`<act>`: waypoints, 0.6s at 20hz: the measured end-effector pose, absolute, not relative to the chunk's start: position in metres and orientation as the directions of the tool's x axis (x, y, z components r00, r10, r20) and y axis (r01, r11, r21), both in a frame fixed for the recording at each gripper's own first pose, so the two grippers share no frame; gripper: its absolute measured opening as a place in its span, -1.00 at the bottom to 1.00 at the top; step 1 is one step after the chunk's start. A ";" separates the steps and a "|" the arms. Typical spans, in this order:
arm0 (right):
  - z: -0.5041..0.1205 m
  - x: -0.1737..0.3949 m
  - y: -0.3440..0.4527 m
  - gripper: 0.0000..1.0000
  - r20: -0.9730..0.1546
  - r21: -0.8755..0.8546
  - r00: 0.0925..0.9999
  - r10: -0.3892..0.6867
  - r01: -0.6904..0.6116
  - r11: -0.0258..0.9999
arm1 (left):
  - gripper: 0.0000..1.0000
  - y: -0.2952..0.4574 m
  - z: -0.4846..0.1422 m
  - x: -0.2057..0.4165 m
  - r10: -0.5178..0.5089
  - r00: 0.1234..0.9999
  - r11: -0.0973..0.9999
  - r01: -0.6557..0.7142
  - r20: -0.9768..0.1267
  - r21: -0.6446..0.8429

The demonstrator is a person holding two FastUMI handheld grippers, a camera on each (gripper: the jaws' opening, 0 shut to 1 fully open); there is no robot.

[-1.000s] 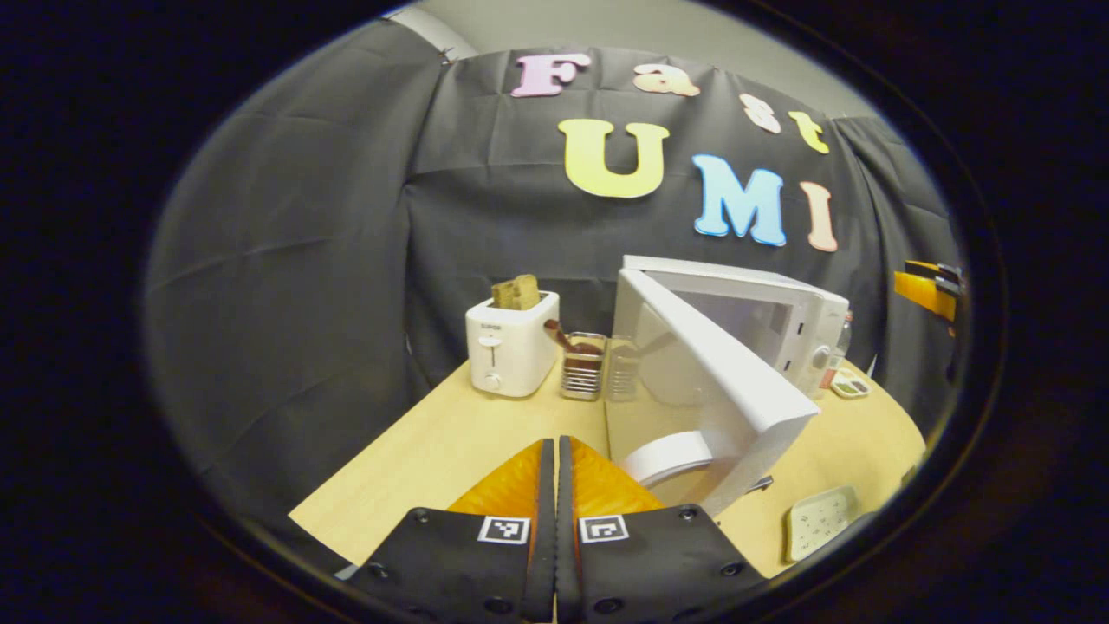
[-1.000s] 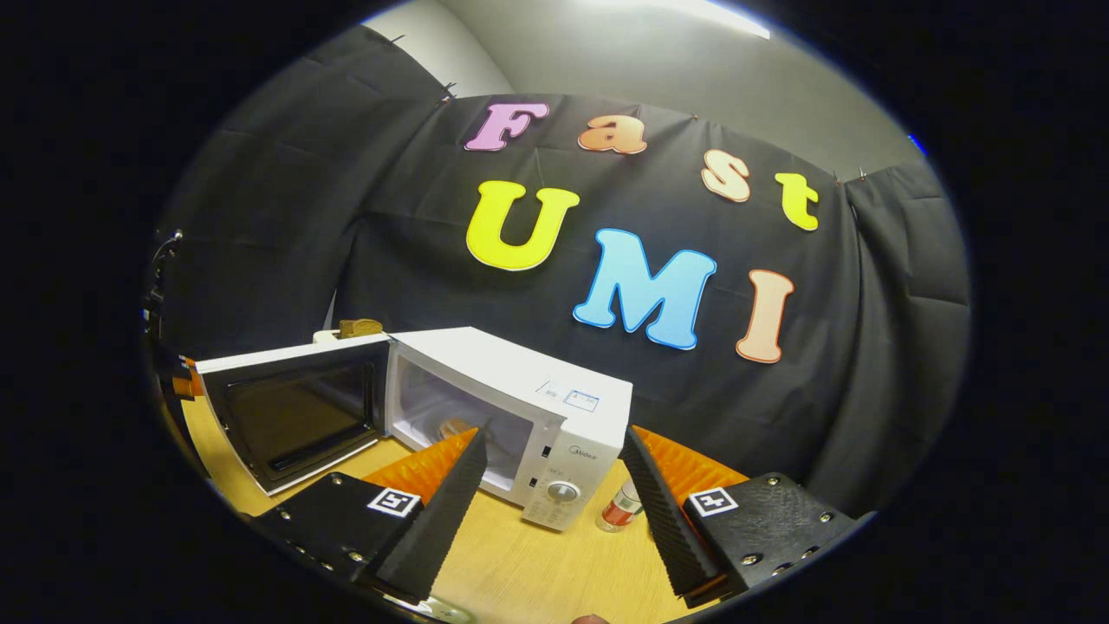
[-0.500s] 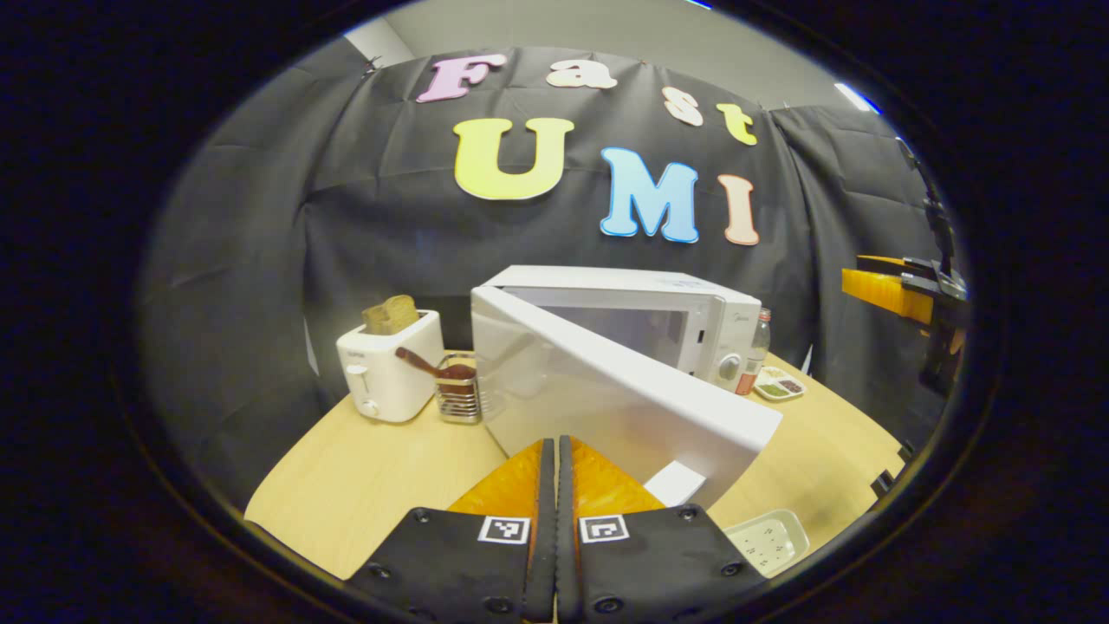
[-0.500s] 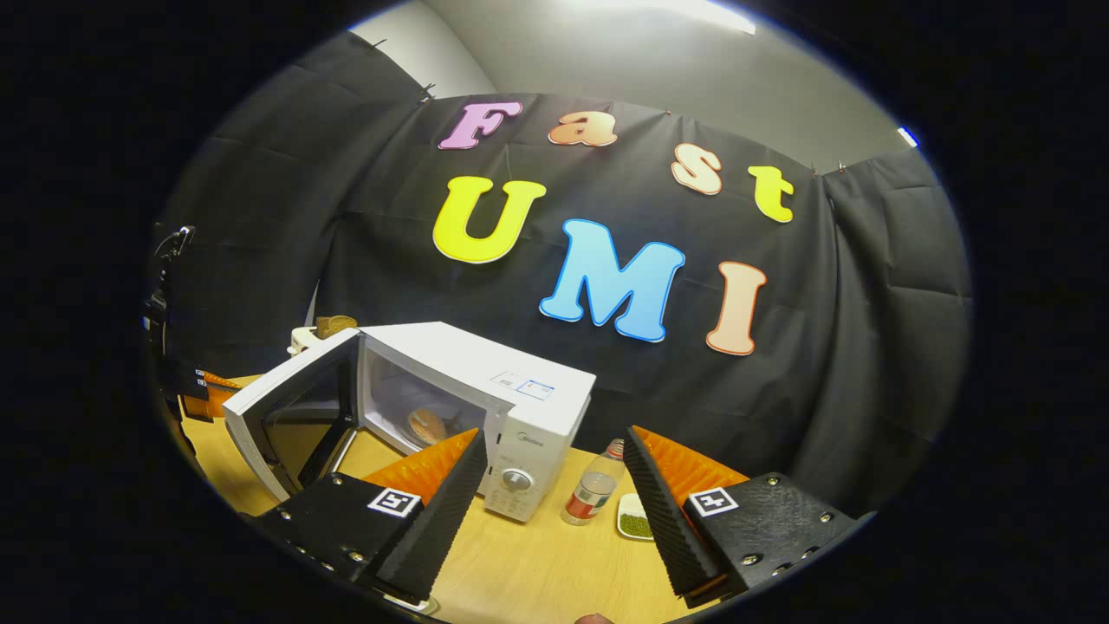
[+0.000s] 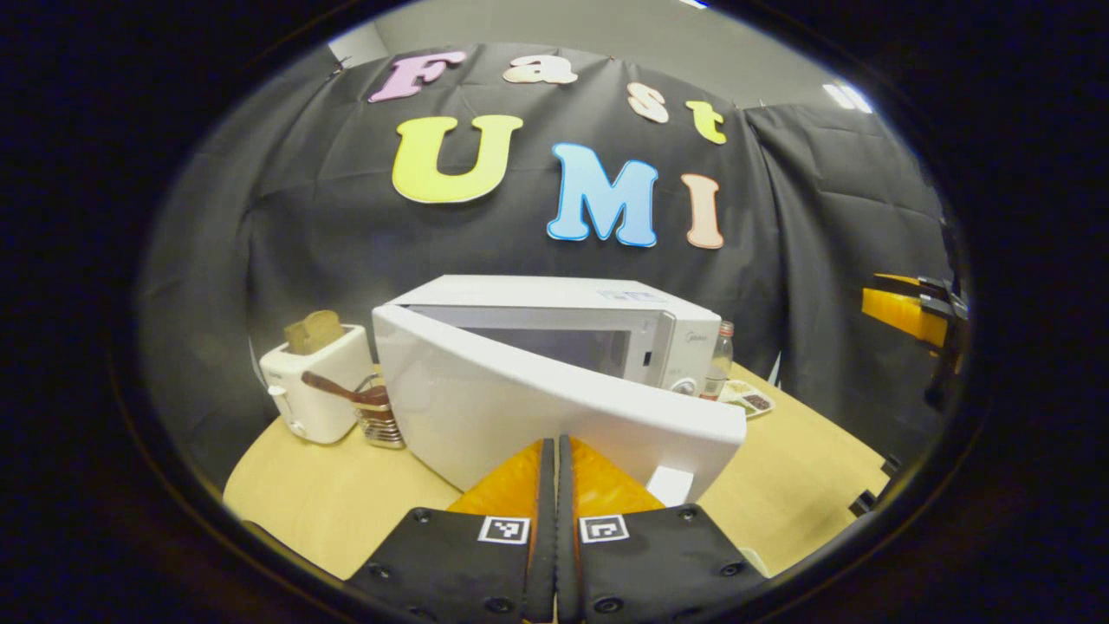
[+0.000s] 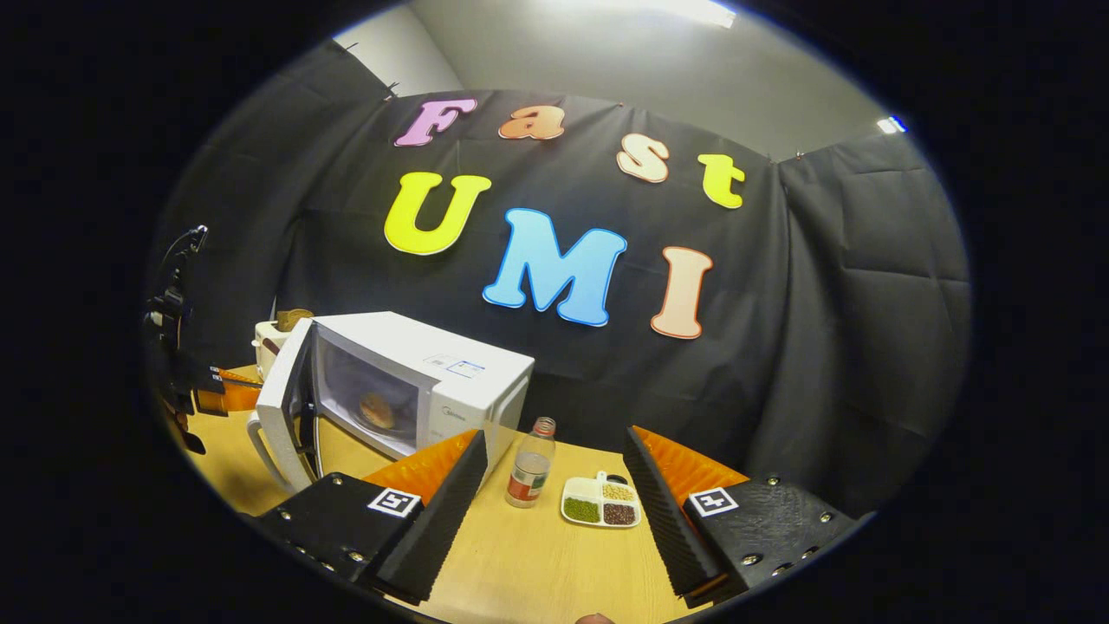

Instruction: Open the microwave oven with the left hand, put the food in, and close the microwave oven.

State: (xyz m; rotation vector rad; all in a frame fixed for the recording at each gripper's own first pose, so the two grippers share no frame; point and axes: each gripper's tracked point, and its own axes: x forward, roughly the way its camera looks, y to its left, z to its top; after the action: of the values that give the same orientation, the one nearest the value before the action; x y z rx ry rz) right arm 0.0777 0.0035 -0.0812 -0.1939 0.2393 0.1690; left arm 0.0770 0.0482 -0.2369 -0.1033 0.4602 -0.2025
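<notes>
In the left gripper view, our left gripper (image 5: 556, 468) has its two fingers pressed flat together with nothing between them, and their tips sit right against the outer face of the white, glossy microwave door (image 5: 537, 407). The door stands partly ajar, hinged at its left, in front of the white boxy microwave oven (image 5: 606, 325) on the pale wooden table (image 5: 321, 503). To the left stand a white toaster with a brown bread slice (image 5: 308, 390) and a small wire holder with a dark-handled utensil (image 5: 377, 416); a clear bottle with a red label (image 5: 717, 364) stands at the oven's right.

In the right gripper view, our right gripper (image 6: 554, 485) is spread wide and holds nothing, hovering above the table well apart from the oven. Through the narrow gap we see the round brown food (image 6: 377, 410) resting inside the cavity. A white divided dish of green and brown beans (image 6: 600, 507) lies just beside the bottle.

We judge the closing step to be in hand: the food is in, and the next move calls for a steady forward push until the door latches, without shoving the oven backward.

Against the earlier frames, the door has swung markedly closer to shut, and the right gripper's view has swung right, bringing the dish in.
</notes>
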 end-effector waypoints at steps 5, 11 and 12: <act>-0.086 0.069 -0.034 0.93 -0.266 -0.170 0.960 0.083 -0.131 0.977 | -0.86 0.011 -0.235 0.122 -0.265 0.873 0.963 0.221 -0.410 -0.154; -0.090 0.065 -0.063 0.93 -0.276 -0.166 0.961 0.025 -0.073 0.983 | -0.86 -0.029 -0.239 0.165 -0.308 0.867 0.949 0.252 -0.392 -0.188; -0.090 0.064 -0.066 0.93 -0.276 -0.166 0.961 0.016 -0.064 0.984 | -0.87 -0.032 -0.242 0.171 -0.307 0.867 0.949 0.251 -0.393 -0.189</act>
State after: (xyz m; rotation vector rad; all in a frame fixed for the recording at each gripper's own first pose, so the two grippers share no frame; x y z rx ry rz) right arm 0.0644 -0.0661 -0.0905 -0.1750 0.2775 0.0411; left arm 0.1710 -0.0316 -0.2415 -0.1336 0.4328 -0.2930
